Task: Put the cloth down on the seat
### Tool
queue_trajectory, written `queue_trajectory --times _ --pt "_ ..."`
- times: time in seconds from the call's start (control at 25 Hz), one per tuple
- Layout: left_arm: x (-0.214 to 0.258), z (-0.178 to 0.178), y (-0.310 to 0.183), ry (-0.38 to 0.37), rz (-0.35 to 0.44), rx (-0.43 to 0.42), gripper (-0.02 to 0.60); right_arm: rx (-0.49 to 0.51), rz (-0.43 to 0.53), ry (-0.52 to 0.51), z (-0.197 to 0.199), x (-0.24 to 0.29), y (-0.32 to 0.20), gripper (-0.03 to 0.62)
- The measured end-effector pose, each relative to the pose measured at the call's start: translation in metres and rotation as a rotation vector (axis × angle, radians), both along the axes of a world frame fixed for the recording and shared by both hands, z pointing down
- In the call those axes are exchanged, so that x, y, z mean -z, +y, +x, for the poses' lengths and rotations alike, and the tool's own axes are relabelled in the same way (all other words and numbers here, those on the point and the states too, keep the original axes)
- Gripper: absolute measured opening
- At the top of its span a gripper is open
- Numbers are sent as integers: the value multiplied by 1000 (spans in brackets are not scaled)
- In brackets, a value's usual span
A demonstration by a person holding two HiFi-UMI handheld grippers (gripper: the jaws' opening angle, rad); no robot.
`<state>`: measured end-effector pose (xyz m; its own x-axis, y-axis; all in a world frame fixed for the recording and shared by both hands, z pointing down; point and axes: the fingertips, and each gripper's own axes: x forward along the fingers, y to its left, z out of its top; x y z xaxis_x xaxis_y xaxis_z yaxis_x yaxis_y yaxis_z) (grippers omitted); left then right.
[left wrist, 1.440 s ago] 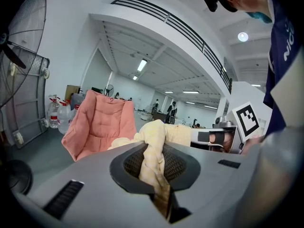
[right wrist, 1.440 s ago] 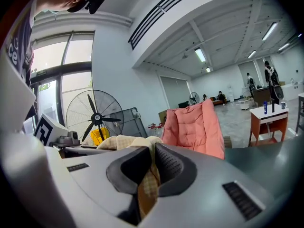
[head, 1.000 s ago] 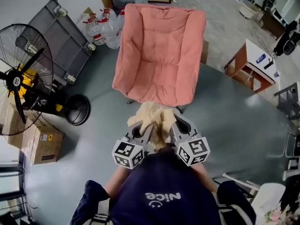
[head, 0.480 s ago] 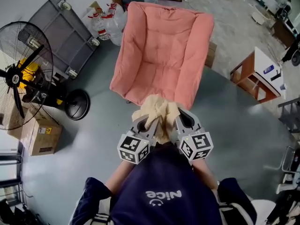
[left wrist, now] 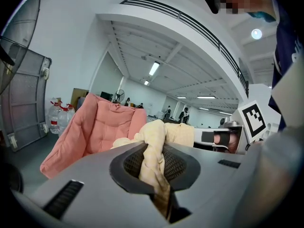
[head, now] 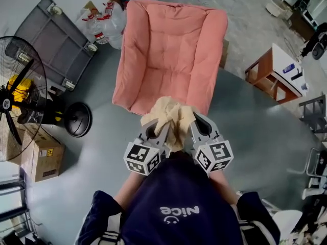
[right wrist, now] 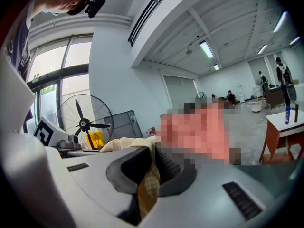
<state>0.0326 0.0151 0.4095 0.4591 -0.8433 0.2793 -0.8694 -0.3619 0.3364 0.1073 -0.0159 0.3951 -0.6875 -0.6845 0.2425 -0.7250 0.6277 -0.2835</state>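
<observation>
A cream cloth [head: 171, 117] hangs bunched between both grippers, just over the front edge of a pink padded chair [head: 171, 50]. My left gripper [head: 153, 130] is shut on the cloth's left part, and its own view shows the cloth [left wrist: 153, 156] pinched in the jaws with the pink chair [left wrist: 95, 129] ahead on the left. My right gripper [head: 193, 127] is shut on the right part, where the cloth [right wrist: 147, 182] runs down between the jaws. The chair is masked by a mosaic patch in the right gripper view.
A black standing fan [head: 20, 91] and a cardboard box [head: 41, 154] are at the left. A grey cart [head: 56, 42] and water bottles [head: 99, 19] stand behind the chair's left side. A wooden side table [head: 278, 70] is at the right.
Both grippers have carried the cloth forward from the floor in front of the chair until it overlaps the seat's front edge. The grip on the cloth is unchanged.
</observation>
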Motion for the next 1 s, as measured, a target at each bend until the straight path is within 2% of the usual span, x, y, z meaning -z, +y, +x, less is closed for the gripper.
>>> queue_trajectory --times 0.52,1.0 --pt "-7 -85 -143 33 -7 -186 44 -157 4 48 -89 -4 -128 58" --pt "-15 -160 -217 25 -13 -263 44 -234 -16 63 -157 -14 -197 58"
